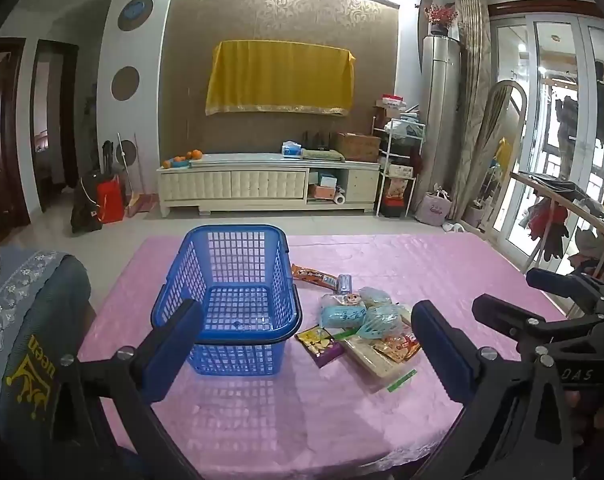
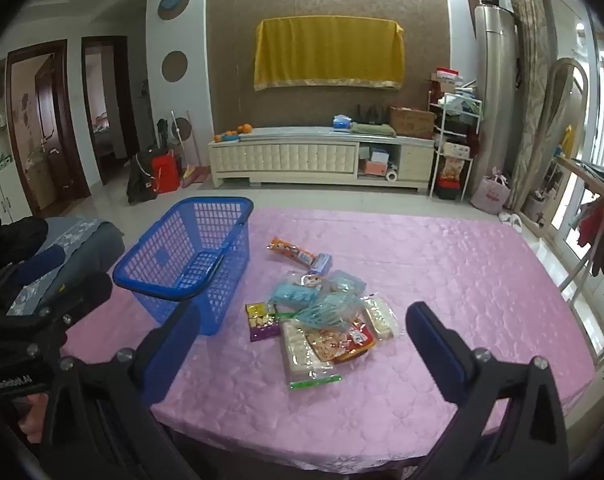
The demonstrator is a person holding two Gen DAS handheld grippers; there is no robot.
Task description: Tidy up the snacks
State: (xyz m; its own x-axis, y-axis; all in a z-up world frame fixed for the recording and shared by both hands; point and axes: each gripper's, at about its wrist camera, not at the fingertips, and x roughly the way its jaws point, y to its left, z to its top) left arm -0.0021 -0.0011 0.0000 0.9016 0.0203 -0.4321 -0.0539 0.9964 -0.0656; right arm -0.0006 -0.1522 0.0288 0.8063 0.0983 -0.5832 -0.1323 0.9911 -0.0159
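An empty blue plastic basket (image 1: 230, 300) stands on the pink tablecloth (image 1: 302, 400), left of a pile of snack packets (image 1: 366, 320). The pile holds light blue bags, a purple packet (image 1: 320, 344), a red packet and a long orange bar (image 1: 312, 277). My left gripper (image 1: 306, 344) is open and empty above the near table, its fingers framing the basket and the pile. In the right wrist view the basket (image 2: 186, 264) is at the left, the pile (image 2: 322, 312) in the middle. My right gripper (image 2: 302, 344) is open and empty, short of the pile.
A chair back with a grey embroidered cover (image 1: 26, 340) stands at the table's left edge. A white TV cabinet (image 1: 270, 184) stands against the far wall. A clothes rack (image 2: 590, 216) is to the right of the table.
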